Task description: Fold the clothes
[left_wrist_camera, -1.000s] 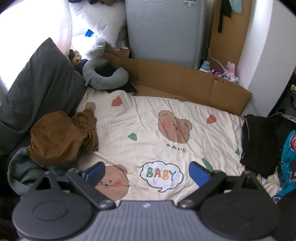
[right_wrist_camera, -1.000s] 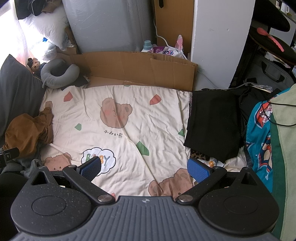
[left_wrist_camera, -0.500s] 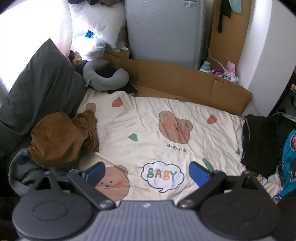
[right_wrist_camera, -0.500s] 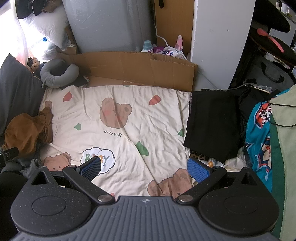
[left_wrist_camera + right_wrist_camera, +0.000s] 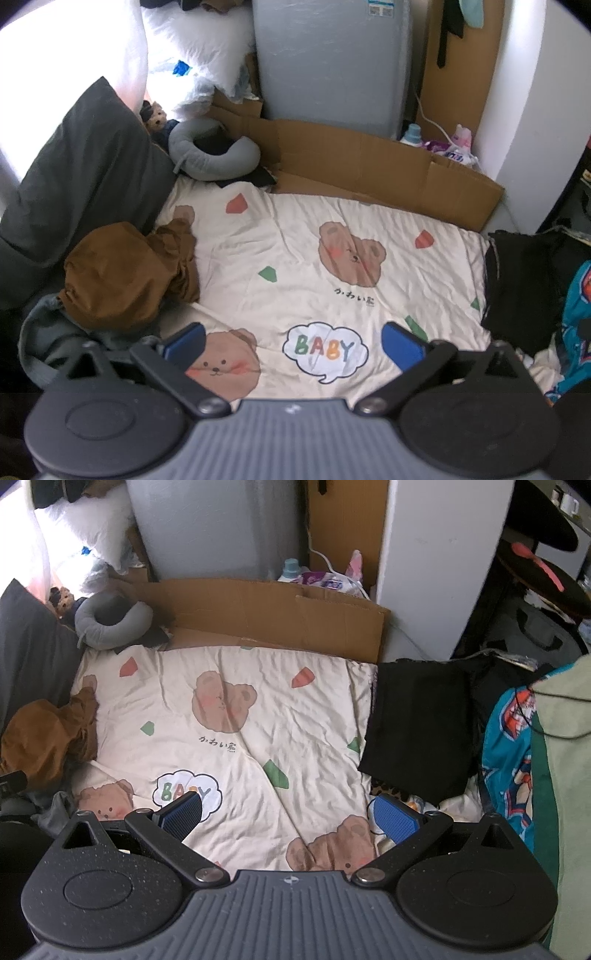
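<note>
A crumpled brown garment (image 5: 122,277) (image 5: 44,738) lies at the left edge of a cream bear-print blanket (image 5: 317,266) (image 5: 229,720). Under it sits a grey-green garment (image 5: 48,339). A folded black garment (image 5: 417,723) (image 5: 517,284) rests at the blanket's right edge. My left gripper (image 5: 293,341) hovers open above the blanket's near side, over the "BABY" print, with nothing between its fingers. My right gripper (image 5: 290,814) is open too, above the near right part of the blanket, holding nothing.
A dark pillow (image 5: 74,184) and a grey neck pillow (image 5: 214,158) lie at the left and back. Flattened cardboard (image 5: 388,173) lines the far edge before a grey appliance (image 5: 332,62). Teal printed fabric (image 5: 509,760) and a green garment (image 5: 565,775) are at the right.
Both views have shifted slightly; the left gripper has drifted a little. Nothing on the blanket has moved and both grippers remain open.
</note>
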`<state>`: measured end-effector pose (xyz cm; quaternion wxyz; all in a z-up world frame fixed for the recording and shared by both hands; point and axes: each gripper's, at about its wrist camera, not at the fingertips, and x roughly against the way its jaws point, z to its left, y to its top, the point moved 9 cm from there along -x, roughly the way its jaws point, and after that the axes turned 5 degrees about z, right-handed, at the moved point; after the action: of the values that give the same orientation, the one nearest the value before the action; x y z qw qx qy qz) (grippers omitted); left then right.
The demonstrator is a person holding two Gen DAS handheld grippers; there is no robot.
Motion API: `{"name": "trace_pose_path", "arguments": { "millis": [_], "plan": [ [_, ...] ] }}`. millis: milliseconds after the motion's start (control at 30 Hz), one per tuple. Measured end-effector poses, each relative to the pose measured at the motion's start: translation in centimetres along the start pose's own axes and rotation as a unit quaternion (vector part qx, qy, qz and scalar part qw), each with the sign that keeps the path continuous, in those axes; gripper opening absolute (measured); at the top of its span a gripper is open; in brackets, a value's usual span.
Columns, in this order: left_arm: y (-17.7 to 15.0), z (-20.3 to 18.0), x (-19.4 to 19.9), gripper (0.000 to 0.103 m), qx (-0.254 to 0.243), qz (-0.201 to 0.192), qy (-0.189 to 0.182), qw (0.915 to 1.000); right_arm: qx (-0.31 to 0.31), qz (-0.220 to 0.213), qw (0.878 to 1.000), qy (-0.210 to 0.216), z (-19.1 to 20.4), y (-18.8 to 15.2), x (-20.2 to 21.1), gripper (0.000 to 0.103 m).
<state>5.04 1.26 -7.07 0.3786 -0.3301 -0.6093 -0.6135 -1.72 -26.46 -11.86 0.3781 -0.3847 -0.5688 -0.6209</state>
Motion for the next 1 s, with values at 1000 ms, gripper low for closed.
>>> {"name": "trace_pose_path", "arguments": {
  "millis": [1000],
  "plan": [
    [1.4, 9.5, 0.5, 0.097, 0.042, -0.005, 0.038, 0.9984, 0.025, -0.037, 0.999, 0.023, 3.6, 3.9, -0.1, 0.102]
  ]
}}
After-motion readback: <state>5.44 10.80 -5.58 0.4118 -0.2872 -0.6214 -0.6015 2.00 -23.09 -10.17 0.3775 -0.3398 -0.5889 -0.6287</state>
